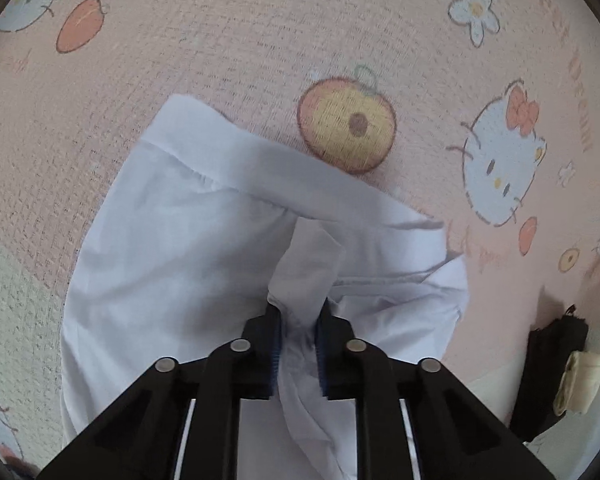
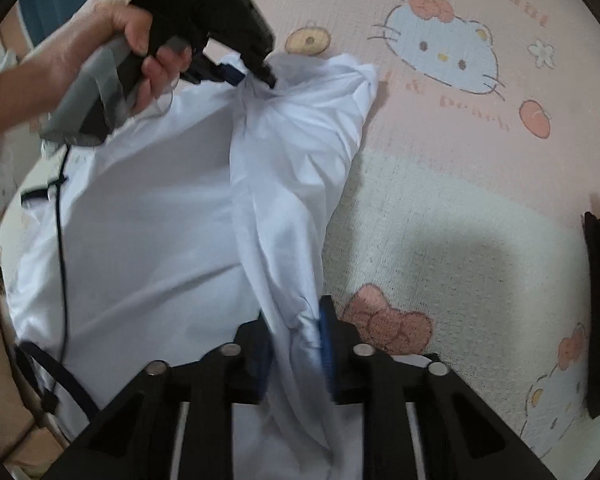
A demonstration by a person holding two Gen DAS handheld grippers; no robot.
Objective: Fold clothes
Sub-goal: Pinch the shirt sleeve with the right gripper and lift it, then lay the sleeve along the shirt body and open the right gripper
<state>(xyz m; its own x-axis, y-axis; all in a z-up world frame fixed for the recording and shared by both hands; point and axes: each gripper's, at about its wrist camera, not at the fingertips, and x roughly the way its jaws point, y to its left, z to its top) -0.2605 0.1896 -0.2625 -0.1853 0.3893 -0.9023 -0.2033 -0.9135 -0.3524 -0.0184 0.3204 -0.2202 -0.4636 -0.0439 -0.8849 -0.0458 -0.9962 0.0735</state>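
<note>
On a pink bedspread [image 1: 260, 32] printed with cartoon cats and peaches lies a white shirt [image 1: 172, 248], partly lifted into ridges. In the left wrist view, the left gripper [image 1: 298, 320] has its jaws drawn narrow and pinches a bunched fold of the white cloth between its blue pads, just behind the cuff-like band that lies across the bedspread. In the right wrist view, the right gripper [image 2: 296, 320] is likewise closed on a raised ridge of the same shirt, the fabric pressed between its pads. Across the shirt, a hand [image 2: 112, 48] holds the left gripper, whose tips clamp the far end of that ridge. A black cable [image 2: 62, 240] trails over the shirt.
</note>
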